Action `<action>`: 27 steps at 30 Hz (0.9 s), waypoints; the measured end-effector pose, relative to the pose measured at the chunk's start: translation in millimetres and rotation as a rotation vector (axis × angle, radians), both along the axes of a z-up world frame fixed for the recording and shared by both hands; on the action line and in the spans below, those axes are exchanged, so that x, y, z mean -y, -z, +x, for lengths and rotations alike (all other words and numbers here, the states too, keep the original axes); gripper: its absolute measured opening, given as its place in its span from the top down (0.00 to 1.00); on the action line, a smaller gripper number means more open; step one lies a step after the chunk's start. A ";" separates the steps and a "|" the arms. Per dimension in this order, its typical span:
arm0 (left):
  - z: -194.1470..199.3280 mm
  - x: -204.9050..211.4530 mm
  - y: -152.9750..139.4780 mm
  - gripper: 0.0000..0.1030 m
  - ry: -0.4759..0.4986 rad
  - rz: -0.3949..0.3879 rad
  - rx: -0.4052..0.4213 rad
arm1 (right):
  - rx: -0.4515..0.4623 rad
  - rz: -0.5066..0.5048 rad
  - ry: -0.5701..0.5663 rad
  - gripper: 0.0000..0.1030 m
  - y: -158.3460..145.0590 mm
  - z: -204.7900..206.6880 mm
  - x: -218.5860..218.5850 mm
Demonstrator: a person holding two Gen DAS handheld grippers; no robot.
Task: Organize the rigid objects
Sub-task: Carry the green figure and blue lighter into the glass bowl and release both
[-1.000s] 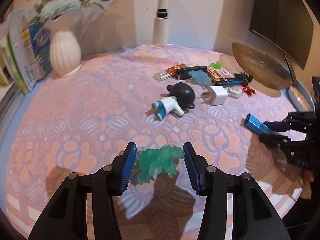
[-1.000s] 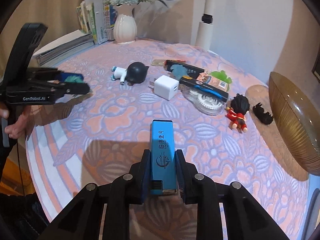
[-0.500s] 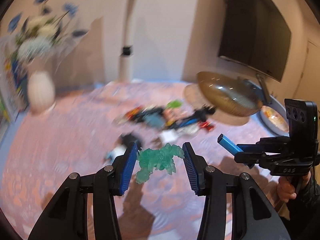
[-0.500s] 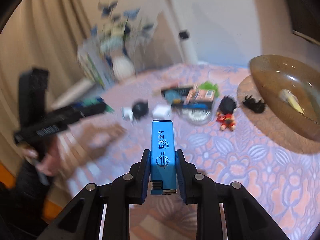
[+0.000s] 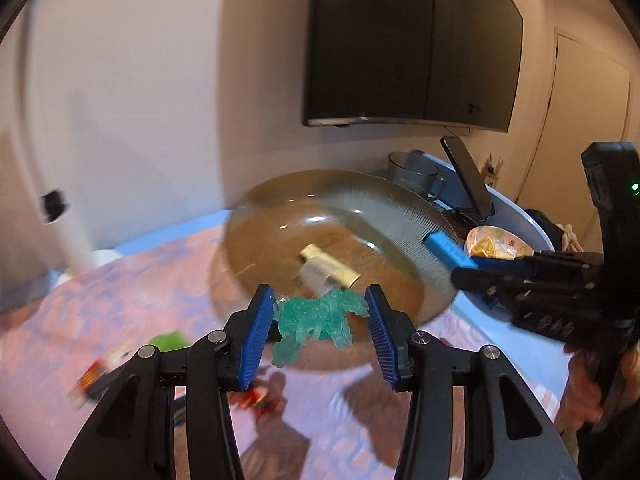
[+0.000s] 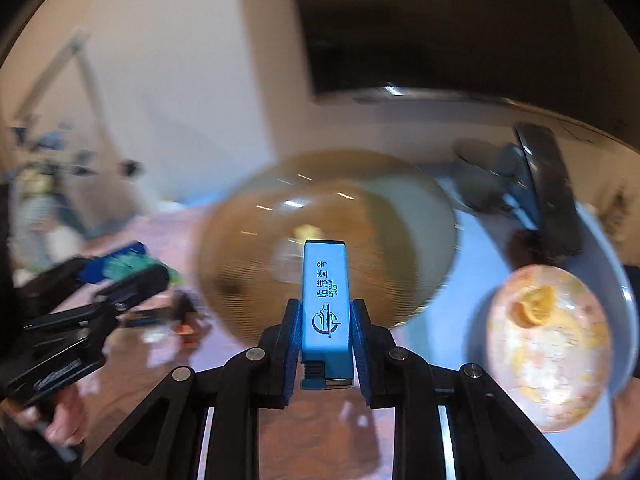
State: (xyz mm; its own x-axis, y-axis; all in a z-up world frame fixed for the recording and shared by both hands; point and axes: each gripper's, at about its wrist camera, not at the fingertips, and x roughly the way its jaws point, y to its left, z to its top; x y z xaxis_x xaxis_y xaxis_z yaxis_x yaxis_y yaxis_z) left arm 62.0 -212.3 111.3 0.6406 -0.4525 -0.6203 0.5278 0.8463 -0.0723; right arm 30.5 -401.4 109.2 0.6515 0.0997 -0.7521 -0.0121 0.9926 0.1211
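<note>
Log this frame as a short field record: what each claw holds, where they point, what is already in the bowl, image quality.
left claw: shut on green figure
right claw: shut on blue lighter
heading: both point toward amber glass bowl
bowl contents: one small pale item, blurred, type unclear
nearby: patterned plate with food scraps, right of the bowl
image quality: motion blur in both views

Floral-clothed table (image 5: pixel 132 280) under amber bowl (image 5: pixel 384 216) (small toys (image 5: pixel 170 340) blurred).
</note>
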 end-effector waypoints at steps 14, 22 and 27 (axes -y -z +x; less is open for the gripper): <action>-14.3 -78.7 -13.3 0.26 -0.168 -0.074 0.051 | 0.055 0.108 -0.052 0.38 -13.8 -22.3 -12.9; -101.2 -247.9 40.2 0.02 -0.657 -0.075 0.049 | -0.008 0.151 -0.384 0.36 36.8 -67.3 -144.9; -104.2 -289.4 77.3 0.02 -0.747 0.009 0.000 | 0.002 -0.065 -0.431 0.36 79.1 -81.6 -202.9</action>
State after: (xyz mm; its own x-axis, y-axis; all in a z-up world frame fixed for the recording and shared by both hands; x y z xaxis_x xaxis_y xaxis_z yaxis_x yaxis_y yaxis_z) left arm -42.2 77.1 34.0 0.7755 0.1080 -0.6221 -0.1877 0.9802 -0.0638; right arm -51.1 -198.5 30.2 0.5621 0.3152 -0.7646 -0.4269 0.9024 0.0582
